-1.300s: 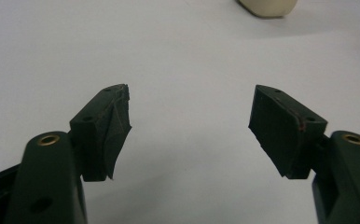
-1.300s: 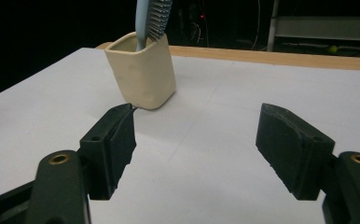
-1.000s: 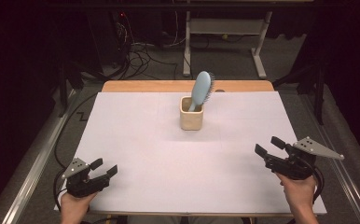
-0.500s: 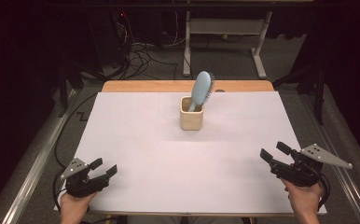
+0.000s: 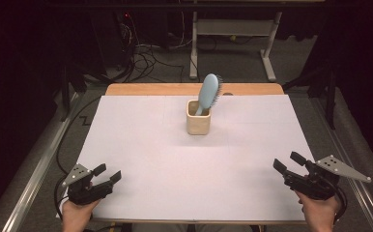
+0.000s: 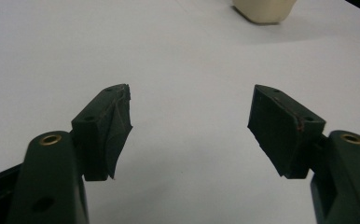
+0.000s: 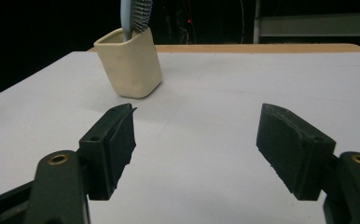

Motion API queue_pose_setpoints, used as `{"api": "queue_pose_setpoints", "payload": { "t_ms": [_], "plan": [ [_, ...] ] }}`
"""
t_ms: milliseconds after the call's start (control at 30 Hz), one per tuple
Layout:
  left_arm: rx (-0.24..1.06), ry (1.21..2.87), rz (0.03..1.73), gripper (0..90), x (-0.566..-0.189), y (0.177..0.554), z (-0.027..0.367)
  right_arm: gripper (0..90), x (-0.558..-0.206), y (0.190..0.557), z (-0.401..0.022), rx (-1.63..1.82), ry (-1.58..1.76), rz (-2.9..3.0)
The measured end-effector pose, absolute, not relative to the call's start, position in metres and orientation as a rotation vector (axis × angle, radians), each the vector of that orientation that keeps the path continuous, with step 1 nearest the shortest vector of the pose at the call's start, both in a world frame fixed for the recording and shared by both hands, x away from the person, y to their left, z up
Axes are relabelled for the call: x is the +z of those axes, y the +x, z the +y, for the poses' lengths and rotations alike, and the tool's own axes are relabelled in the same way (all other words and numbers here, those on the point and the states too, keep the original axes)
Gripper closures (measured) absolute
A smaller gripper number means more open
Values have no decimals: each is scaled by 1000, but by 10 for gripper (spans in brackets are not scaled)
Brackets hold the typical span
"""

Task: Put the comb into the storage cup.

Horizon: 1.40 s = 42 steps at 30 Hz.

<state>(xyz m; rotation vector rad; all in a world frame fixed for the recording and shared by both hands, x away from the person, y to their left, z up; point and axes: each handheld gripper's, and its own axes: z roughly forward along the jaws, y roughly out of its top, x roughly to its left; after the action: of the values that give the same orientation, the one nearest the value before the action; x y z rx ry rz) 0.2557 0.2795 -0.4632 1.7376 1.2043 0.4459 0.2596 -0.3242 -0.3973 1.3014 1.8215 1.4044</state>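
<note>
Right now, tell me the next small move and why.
Probably ease the right gripper forward toward the hairbrush standing in the cream cup: its jaws are open and empty, the cup stands far across the white table.

A table (image 5: 126,90) carries a white sheet (image 5: 141,145) that covers nearly all of its top; bare wood shows as a strip along the far edge. On the sheet, near the middle of the far edge, stands a cream cup (image 5: 197,123) (squarish, with rounded corners), upright. A blue brush (image 5: 208,93) stands in it, head up, leaning toward the far right.
</note>
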Motion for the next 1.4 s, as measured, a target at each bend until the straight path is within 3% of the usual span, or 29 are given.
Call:
{"api": "queue_pose_setpoints", "payload": {
  "t_ms": [1400],
  "plan": [
    [444, 1737, 1205, 308, -463, 255, 280, 279, -435, 245, -330, 1332, 1366, 1857]
  ]
}}
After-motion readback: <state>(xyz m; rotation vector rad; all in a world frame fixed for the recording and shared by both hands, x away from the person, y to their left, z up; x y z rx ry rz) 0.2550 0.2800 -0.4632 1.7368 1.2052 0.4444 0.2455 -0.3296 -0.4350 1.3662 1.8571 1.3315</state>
